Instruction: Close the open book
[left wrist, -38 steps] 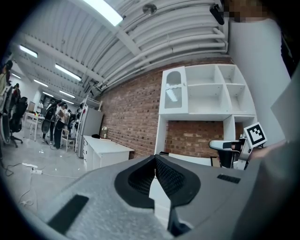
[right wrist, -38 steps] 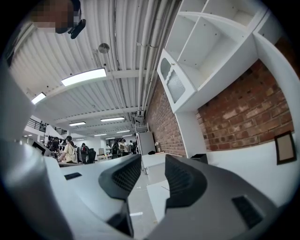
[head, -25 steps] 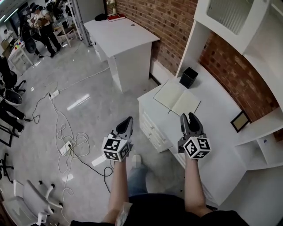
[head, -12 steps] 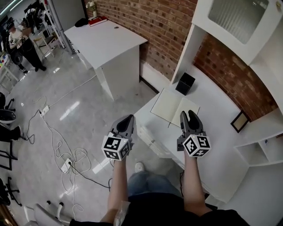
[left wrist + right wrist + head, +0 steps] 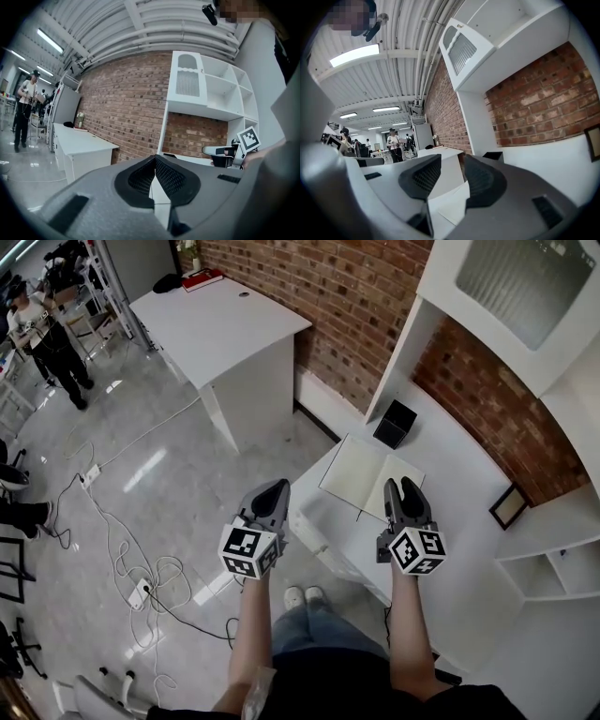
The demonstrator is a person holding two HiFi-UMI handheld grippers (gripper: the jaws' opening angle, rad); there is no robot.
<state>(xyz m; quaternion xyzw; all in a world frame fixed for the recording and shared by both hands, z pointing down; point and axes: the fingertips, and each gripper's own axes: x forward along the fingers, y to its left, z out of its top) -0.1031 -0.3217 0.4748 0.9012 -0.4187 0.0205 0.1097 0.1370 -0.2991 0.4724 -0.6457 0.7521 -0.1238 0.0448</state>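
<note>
On the white tabletop the open book lies flat, just ahead of the right claw, whose jaws are apart and empty, likely lining up on a page. Left claw hangs off the edge, tips together, holding nothing.

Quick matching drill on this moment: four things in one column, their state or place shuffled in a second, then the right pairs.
Things
1. left claw
2. right claw
3. book
4. black box

States and places
A. lies open on the white desk
B. jaws apart, holding nothing
C. stands beyond the book, at the back of the desk
D. jaws together

Pairs: 1-D, 2-B, 3-A, 4-C
</note>
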